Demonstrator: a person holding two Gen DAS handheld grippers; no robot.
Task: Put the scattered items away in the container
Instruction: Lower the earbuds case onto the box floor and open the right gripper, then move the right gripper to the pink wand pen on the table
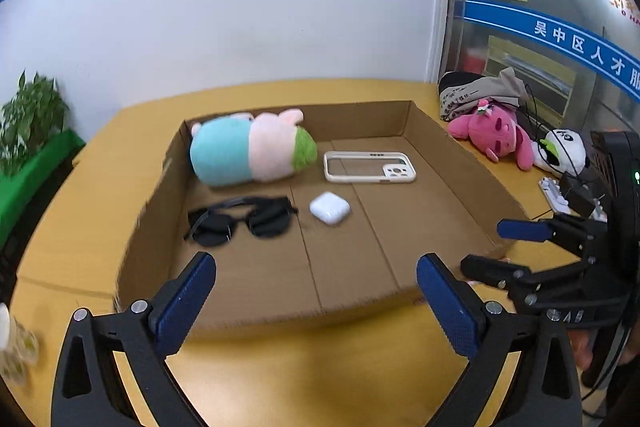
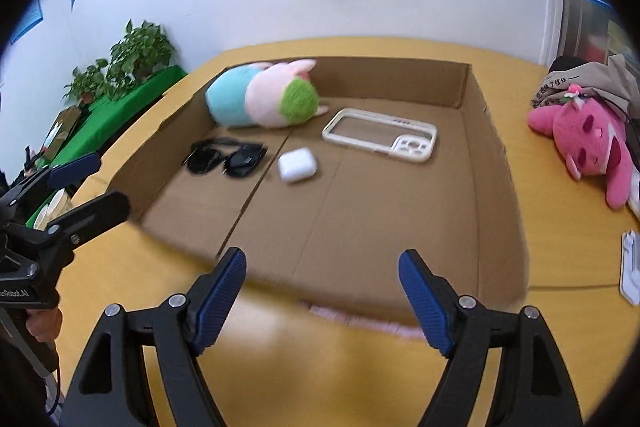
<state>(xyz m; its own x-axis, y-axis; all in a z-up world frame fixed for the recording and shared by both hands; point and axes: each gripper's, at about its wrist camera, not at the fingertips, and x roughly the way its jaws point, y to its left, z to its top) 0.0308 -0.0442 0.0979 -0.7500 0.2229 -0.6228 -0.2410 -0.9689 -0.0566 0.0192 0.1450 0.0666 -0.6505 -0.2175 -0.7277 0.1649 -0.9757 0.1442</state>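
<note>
- The left gripper (image 1: 316, 291) has black plastic arms and ribbed blue pads; its fingers are spread wide with nothing between them, above the table's near edge just short of the box.
- The right gripper (image 2: 322, 291) is built the same and is likewise spread and empty, in front of the box's near wall; in the left wrist view it shows at the right edge (image 1: 500, 247).
- The cardboard box (image 2: 496, 187), a shallow, open, brown tray with creased flaps for a floor, sits on the smooth yellow table (image 2: 320, 367).
- Inside, towards the back left, lies a soft rounded plush toy (image 1: 250, 151) in pale blue, pink and fuzzy green.
- In front of the plush lie black sunglasses (image 1: 240, 219) with dark glossy lenses.
- Just right of them sits a small white earbud case (image 1: 330, 207), smooth with rounded corners.
- Behind it lies a cream-rimmed clear phone case (image 1: 370, 167), flat on the floor.
- Outside the box, on the table's right, a pink plush (image 2: 588, 143) lies beside a grey cloth bag (image 1: 480, 93) and a panda toy (image 1: 562, 151).
- Potted plants (image 2: 136, 55) stand on a green ledge at far left.
</note>
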